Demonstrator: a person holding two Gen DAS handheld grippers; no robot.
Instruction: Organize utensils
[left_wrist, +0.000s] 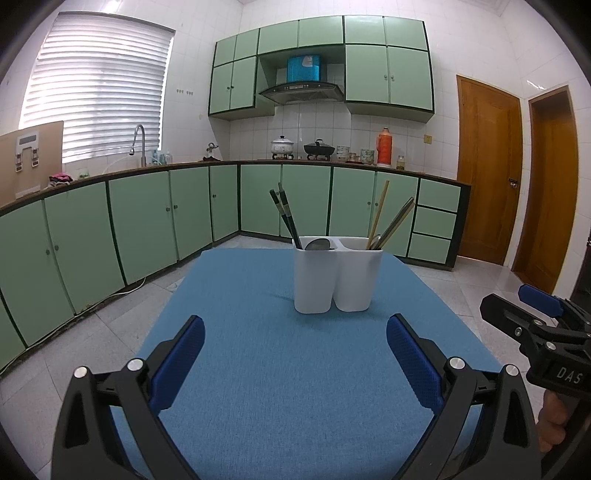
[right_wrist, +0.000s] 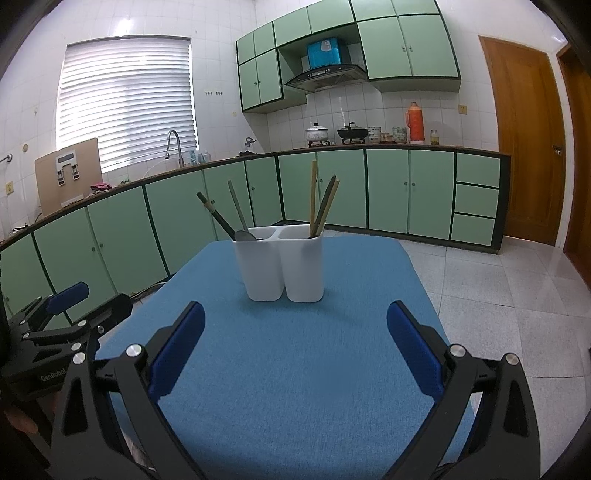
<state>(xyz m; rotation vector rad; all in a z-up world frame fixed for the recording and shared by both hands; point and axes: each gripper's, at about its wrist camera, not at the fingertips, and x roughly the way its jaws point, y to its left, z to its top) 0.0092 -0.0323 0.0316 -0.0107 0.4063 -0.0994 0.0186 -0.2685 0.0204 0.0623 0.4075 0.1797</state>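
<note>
A white two-compartment utensil holder (left_wrist: 337, 280) (right_wrist: 282, 267) stands upright on the blue table mat (left_wrist: 280, 369) (right_wrist: 295, 369). Its left compartment holds dark chopsticks (left_wrist: 285, 216) (right_wrist: 218, 218) and a metal spoon (left_wrist: 317, 244) (right_wrist: 243, 235). Its right compartment holds wooden chopsticks (left_wrist: 380, 214) (right_wrist: 319, 206). My left gripper (left_wrist: 295, 354) is open and empty, a short way in front of the holder; it also shows at the left of the right wrist view (right_wrist: 90, 299). My right gripper (right_wrist: 295, 343) is open and empty, in front of the holder, and also shows at the right of the left wrist view (left_wrist: 517, 301).
The table stands in a kitchen with green cabinets (left_wrist: 147, 221) along the left and back walls. The counter carries a faucet (left_wrist: 138, 144), pots (left_wrist: 282, 146) and an orange thermos (left_wrist: 384, 146). Wooden doors (left_wrist: 487, 166) are at the right. Tiled floor surrounds the table.
</note>
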